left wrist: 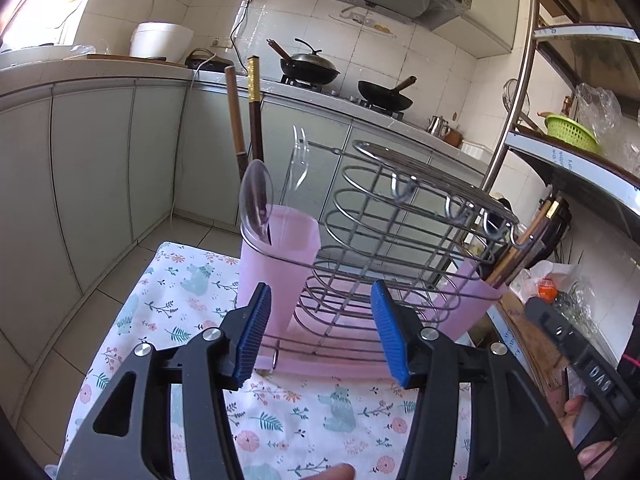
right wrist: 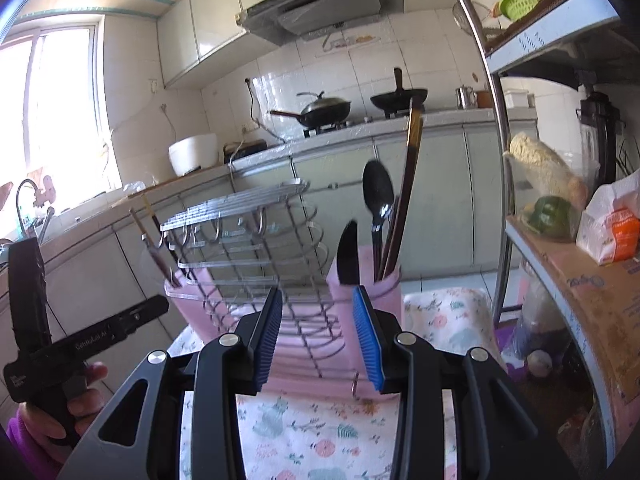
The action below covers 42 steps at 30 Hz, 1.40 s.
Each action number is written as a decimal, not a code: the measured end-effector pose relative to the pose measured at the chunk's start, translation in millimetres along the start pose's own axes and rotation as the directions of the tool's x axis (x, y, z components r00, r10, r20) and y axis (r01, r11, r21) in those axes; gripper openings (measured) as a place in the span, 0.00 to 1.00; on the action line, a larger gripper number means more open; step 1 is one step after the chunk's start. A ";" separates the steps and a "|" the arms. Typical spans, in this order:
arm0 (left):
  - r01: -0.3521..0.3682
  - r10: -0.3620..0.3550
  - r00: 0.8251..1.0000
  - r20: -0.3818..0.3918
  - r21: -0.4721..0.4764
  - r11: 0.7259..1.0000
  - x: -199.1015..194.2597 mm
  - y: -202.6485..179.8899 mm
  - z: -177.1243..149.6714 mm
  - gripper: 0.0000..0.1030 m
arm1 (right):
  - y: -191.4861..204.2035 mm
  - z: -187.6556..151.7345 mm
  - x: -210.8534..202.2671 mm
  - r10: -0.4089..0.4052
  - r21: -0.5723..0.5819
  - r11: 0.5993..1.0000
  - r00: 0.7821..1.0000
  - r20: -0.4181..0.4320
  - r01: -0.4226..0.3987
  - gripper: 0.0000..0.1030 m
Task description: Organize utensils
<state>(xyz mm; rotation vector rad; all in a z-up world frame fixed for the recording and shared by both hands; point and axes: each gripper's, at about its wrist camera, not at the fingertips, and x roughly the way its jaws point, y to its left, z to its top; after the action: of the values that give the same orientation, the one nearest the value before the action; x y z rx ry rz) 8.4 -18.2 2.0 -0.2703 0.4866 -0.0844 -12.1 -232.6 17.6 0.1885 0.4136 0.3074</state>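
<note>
1. We hold the left gripper in front of the wire rack, jaws spread, nothing between them.
2. Our right gripper also faces the rack, released and empty.
3. At the rack's left end, a pink cup holds a clear spoon, clear fork and chopsticks.
4. At its right end, another pink cup holds a black spoon, black knife and dark chopsticks.

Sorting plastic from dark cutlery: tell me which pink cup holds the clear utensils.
The pink cup at the rack's left end: it holds the clear spoon and clear fork. The other pink cup holds a black spoon and black knife.
</note>
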 end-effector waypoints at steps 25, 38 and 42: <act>-0.014 0.017 0.999 -0.042 0.084 0.996 -24.0 -23.7 -11.0 0.51 | 23.0 -15.5 -3.0 -0.092 -0.060 0.994 0.994 -0.061 0.089 0.35; -0.048 0.057 0.996 -0.074 0.108 0.993 -15.0 -26.1 -18.2 0.51 | 28.5 -21.3 1.4 -0.111 -0.073 0.992 0.991 -0.073 0.106 0.36; -0.050 0.059 0.995 -0.078 0.114 0.992 -14.0 -26.8 -20.4 0.51 | 28.8 -22.2 2.3 -0.113 -0.072 0.992 0.991 -0.076 0.108 0.35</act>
<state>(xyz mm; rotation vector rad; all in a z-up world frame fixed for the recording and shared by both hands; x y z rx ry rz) -14.1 -46.8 -1.6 -0.1440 0.5675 -0.0695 -26.8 -202.2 3.7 0.0866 0.4899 0.2200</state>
